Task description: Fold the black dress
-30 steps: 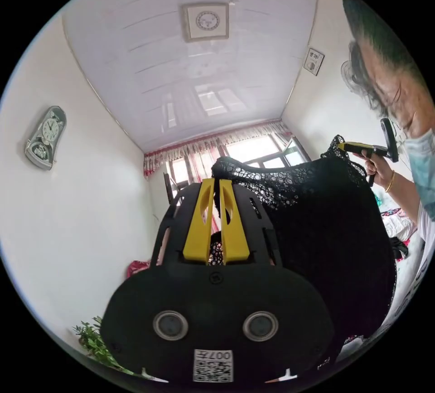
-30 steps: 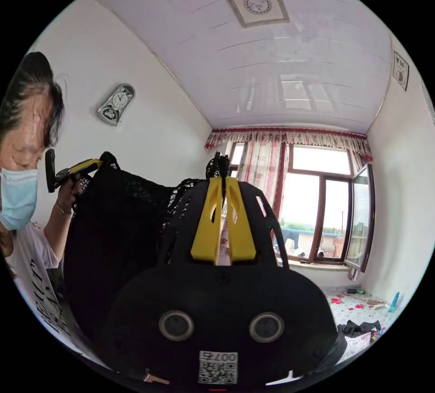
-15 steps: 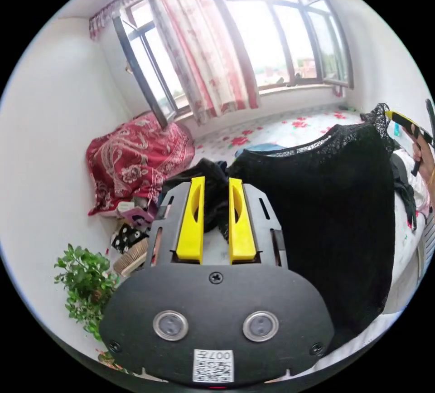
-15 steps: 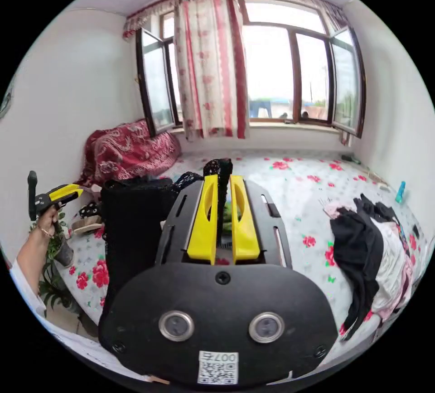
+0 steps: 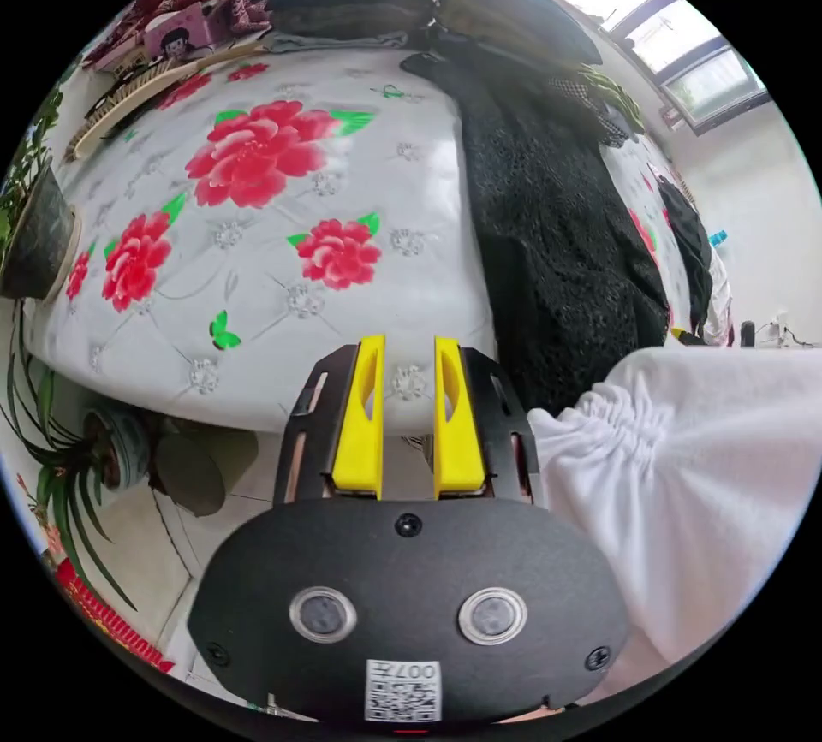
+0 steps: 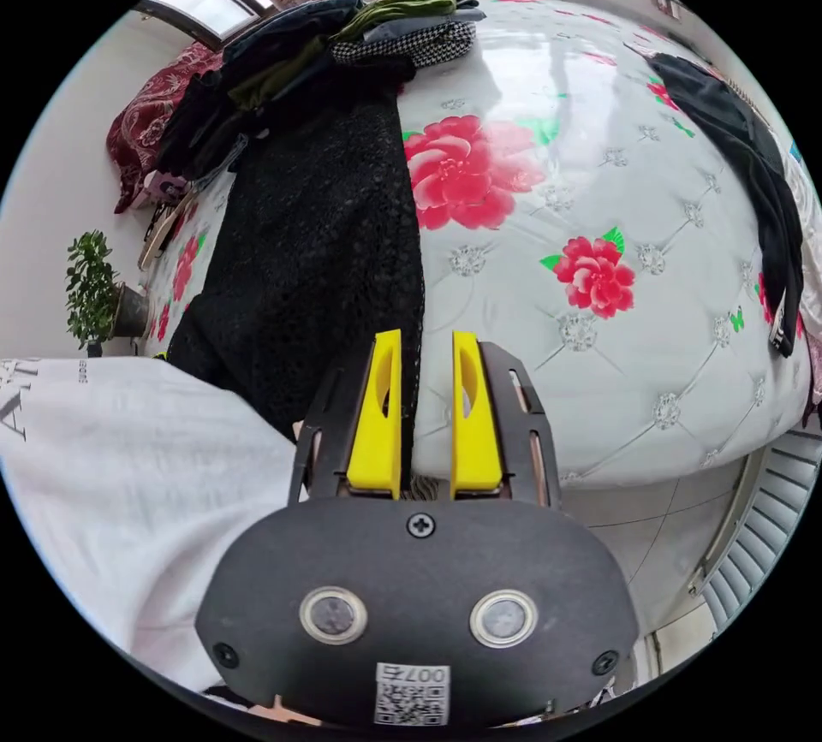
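Half a second ago both grippers held the black dress (image 5: 556, 237) up by its lace top edge in front of the window; now it lies stretched along the flowered mattress (image 5: 282, 263), its far end by the pile of clothes (image 6: 342, 32) and its near end at the mattress edge against the person's white shirt (image 5: 702, 468). Left gripper (image 5: 408, 365) and right gripper (image 6: 425, 365) both have their jaws spread and hold nothing, the left over bare mattress beside the dress, the right at the dress's edge. Laying flat looks finished, so the next move is probably to pinch one long edge and carry it over for the first fold.
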### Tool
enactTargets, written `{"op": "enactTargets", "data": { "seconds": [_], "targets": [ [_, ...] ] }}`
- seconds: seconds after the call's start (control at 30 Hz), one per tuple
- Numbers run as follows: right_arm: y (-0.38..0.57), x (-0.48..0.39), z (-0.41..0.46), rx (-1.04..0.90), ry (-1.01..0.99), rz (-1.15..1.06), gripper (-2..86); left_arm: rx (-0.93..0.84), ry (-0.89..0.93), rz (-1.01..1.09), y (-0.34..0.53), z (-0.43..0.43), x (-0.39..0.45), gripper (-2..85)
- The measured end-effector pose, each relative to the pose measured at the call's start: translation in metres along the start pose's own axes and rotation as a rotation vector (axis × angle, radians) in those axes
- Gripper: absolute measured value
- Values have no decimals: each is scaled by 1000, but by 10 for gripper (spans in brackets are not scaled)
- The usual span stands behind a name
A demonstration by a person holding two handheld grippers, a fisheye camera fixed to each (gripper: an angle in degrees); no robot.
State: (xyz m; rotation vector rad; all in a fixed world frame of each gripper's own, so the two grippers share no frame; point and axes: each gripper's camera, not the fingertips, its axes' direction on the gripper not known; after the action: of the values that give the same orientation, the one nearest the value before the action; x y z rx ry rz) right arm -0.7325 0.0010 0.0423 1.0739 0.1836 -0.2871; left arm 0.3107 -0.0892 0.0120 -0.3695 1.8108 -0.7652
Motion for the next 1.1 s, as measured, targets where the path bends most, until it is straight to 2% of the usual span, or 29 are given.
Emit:
{"op": "enactTargets", "data": {
  "seconds": [0.1, 0.17, 0.3, 0.33, 0.37, 0.43, 0.47, 0.57, 0.67, 0.77, 0.87, 0.97, 1.1],
  "targets": [
    [9, -3, -13, -20, -39, -62, 75, -30, 89, 51, 10, 0, 24, 109],
    [2, -1, -19, -52, -97, -103, 78, -103, 133, 180, -6, 10, 54, 110],
    [-9, 3, -6, -130, -186, -133, 69, -192, 53, 304, -29, 31, 94, 52],
    [-13, 0, 3, -166, -220, -140, 61, -201, -30, 318, -37, 30, 101, 5],
    [-17, -4, 12, -207, -231, -151, 51, -206, -103, 323, -45, 29, 103, -1],
    [-25, -11, 12, -198, -148, -179, 22, -224, -12, 339, -58, 25, 101, -6],
    [-33, -14, 8, -190, -140, -203, 15, -216, 78, 328, -68, 21, 98, -7],
    [-62, -16, -19, -94, -128, -249, 7, -120, 150, 231, -101, 0, 86, -9],
    [-92, -9, -54, 34, -61, -197, 11, -14, 239, 90, -133, -18, 71, -7],
    [-101, -1, -75, 110, -17, -128, 39, 55, 211, 41, -137, -30, 71, 2],
    [-82, 2, -78, 85, -38, -170, 76, 70, 162, 48, -108, -29, 77, 58],
    [-49, 11, -70, 18, -106, -162, 101, 50, 196, 38, -59, -14, 78, 105],
    [-17, 5, -68, 5, -133, -165, 112, 50, 200, 17, -4, 4, 80, 132]
  ]
}}
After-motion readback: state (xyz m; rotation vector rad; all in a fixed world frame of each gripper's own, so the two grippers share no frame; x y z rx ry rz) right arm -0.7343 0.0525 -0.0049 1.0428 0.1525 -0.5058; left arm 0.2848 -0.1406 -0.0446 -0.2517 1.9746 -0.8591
